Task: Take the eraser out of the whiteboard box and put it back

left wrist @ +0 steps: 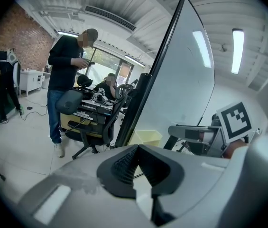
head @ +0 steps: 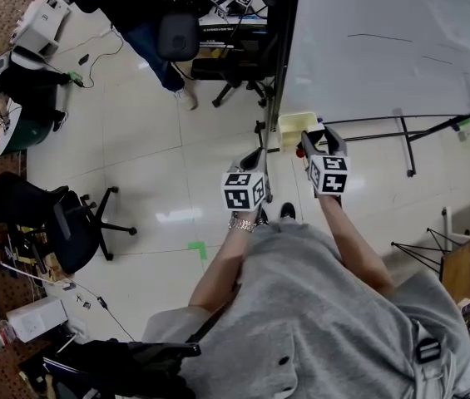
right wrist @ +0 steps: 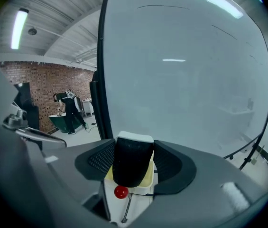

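Observation:
In the right gripper view my right gripper (right wrist: 134,146) is shut on the eraser (right wrist: 133,163), a black block with a white top held upright between the pads. Just below it sits the pale yellow whiteboard box (right wrist: 146,179), with a small red ball (right wrist: 121,192) in front of the box. In the head view the right gripper (head: 322,138) hovers right beside the yellow box (head: 294,126) at the foot of the whiteboard (head: 384,40). My left gripper (head: 257,158) is a little to the left of the box; its jaws (left wrist: 137,148) meet at the tips with nothing between them.
A black office chair (head: 180,36) and a standing person (head: 139,15) are behind the board's left edge. The board's stand legs (head: 405,144) stretch across the floor at right. Another chair (head: 68,223) and a green tape mark (head: 197,249) are at left.

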`<state>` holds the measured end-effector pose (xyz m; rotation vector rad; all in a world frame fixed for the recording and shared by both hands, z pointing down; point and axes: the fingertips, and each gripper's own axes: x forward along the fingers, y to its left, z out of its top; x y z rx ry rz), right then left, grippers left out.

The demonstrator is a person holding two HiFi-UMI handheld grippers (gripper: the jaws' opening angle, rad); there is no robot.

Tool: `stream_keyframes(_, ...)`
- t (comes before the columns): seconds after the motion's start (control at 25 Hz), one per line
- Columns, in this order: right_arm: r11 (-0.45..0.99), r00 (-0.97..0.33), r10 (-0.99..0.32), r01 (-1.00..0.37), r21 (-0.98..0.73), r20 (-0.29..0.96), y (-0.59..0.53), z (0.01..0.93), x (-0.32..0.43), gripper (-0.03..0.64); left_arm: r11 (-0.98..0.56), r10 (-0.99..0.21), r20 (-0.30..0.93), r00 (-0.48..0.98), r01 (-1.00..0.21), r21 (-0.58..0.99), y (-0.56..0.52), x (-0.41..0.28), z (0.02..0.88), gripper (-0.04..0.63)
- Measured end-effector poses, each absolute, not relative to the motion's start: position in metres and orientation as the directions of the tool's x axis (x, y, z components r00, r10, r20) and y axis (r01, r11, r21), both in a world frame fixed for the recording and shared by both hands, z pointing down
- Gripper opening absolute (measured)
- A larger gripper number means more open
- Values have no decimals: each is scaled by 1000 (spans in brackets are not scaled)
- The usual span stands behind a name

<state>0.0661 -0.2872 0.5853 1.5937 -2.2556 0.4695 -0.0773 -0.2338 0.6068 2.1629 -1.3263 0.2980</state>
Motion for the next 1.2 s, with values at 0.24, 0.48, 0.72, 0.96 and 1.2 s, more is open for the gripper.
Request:
stream_keyframes(0.24,365,-369,-847,-927,-85,383,-303,571,53,250,-354,-736,465,493,-865,357,-235,-70,605,5)
stream_keyframes(0.48,363,-352,-822,-929,-64,447,-291,607,55,249,-352,-736,466,492,-865,358,-234,-71,606,5)
stream_keyframes(0.72,390,-359,-718,-917,-82,597,-286,655,49,249,-347,-736,467,490,-866,361,-235,-73,607,5)
stream_keyframes(0.96,364,-342,-741,-928,-81,578,-285,648,50,252,-368,-722,471,507,-858,359,-226,-72,608,5)
stream_keyframes(1.2,289,-293,-779,-952,-97,555,-273,628,56,259,-385,-708,469,528,-845,371,-209,-76,611,5)
